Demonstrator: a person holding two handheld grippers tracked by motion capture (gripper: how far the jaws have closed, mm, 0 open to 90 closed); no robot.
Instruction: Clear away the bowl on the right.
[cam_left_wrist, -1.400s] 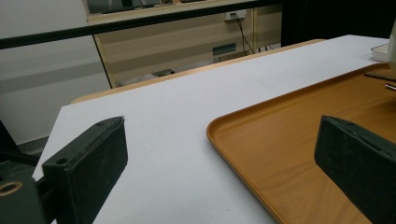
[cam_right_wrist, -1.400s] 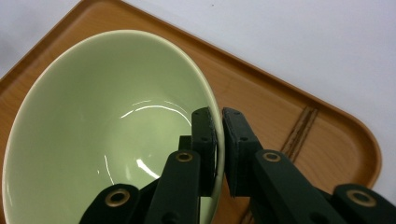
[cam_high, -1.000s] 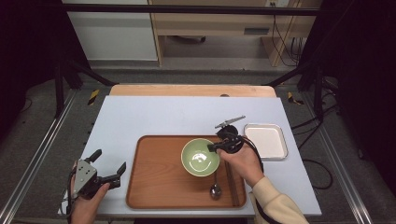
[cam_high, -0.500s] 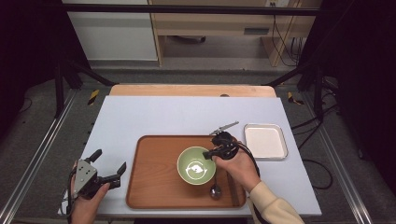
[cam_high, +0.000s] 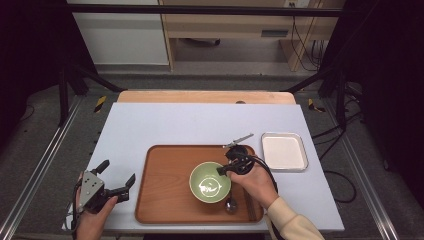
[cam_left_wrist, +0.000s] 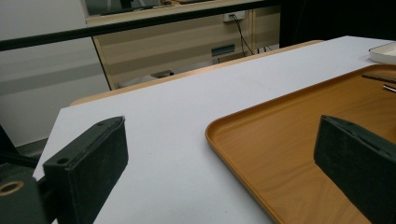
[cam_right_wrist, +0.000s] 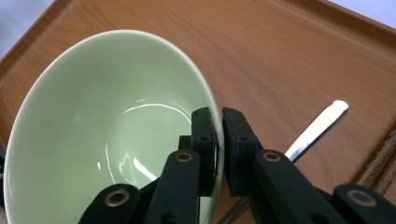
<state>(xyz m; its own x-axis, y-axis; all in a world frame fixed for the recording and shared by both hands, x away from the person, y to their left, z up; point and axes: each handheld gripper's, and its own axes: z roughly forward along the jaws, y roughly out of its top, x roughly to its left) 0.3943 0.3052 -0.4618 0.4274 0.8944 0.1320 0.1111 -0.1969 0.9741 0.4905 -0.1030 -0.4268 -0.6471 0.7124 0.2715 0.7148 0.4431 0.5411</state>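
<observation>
Right gripper clamped on rim of green bowl, one jaw inside, one outside. Bowl over middle of wooden tray, carried nearer tray's front edge than a second ago. Left gripper spread open, left of tray, unmoved.

A pale table carries a wooden tray and a white dish

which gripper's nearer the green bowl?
Right. The right gripper is clamped on the rim of the green bowl, over the wooden tray. The left gripper sits open off the tray's left edge, apart from the bowl.
</observation>
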